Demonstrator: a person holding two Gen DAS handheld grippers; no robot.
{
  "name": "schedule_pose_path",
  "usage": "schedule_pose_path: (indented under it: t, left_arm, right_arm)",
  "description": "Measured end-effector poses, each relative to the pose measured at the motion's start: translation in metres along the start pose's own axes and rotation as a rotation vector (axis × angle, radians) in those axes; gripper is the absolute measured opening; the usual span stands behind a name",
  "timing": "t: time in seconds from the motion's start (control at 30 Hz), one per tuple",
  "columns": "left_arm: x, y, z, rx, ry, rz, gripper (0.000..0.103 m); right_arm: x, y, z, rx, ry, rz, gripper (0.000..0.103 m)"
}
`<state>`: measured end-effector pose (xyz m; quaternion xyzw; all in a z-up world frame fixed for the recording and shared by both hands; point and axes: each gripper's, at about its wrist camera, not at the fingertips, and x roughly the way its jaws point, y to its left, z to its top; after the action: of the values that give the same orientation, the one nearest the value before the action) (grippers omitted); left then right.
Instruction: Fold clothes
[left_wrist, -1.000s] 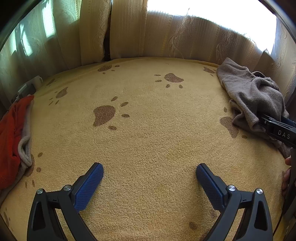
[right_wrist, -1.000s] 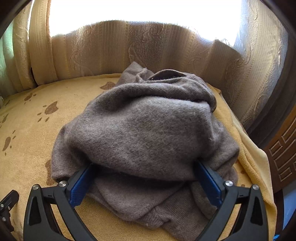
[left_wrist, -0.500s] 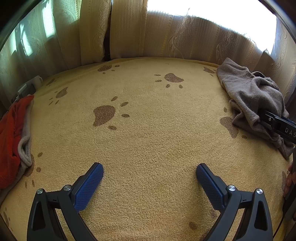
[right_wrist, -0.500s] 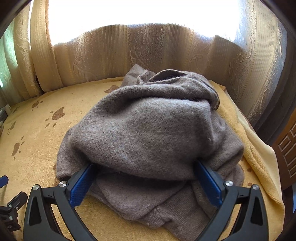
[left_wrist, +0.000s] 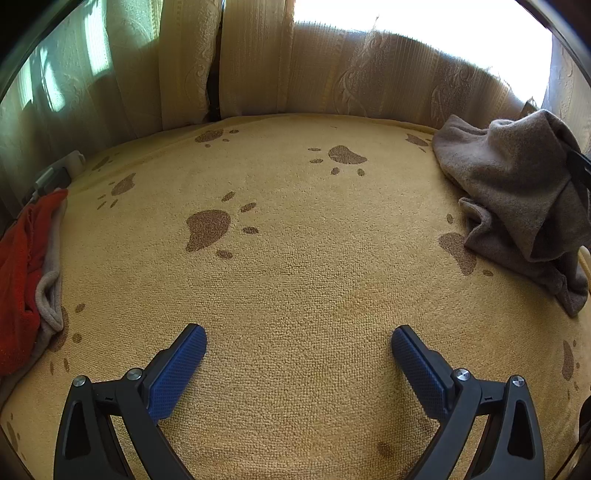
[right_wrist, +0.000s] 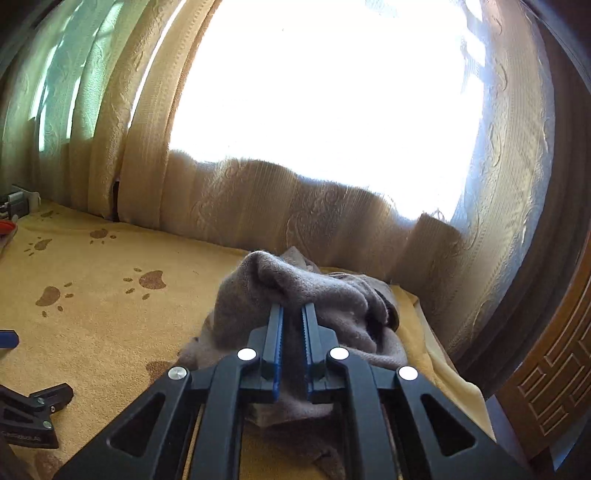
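Sweater (left_wrist: 517, 192) at blanket's (left_wrist: 295, 295) right edge, garment pile (left_wrist: 22, 273) apparently far left.

Yellow paw-print blanket (left_wrist: 295, 280), cream patterned curtains (left_wrist: 255, 62), carved wooden panel (right_wrist: 554, 380)

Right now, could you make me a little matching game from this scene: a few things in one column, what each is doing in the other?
Things:
1. right gripper
2. left gripper
3. grey sweater
4. red cloth

States:
A. jaws wide apart over bare blanket
B. lying bunched at the blanket's left edge
C. jaws just closed, pinching knitted fabric
D. partly lifted into a peak at the right

Pairs: 1-C, 2-A, 3-D, 4-B
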<state>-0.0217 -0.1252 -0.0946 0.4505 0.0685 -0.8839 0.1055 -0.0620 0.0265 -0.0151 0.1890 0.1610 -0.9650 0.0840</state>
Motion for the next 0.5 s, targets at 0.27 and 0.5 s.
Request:
schedule_pose_path:
  t: [0.27, 0.5]
  left_arm:
    - [0.000, 0.000, 0.000, 0.001, 0.000, 0.000, 0.102]
    - [0.000, 0.000, 0.000, 0.000, 0.000, 0.000, 0.102]
  right_arm:
    - [-0.060, 0.045, 0.025, -0.129, -0.130, 0.045, 0.002]
    - [-0.034, 0.061, 0.015, -0.146, -0.010, 0.110, 0.007]
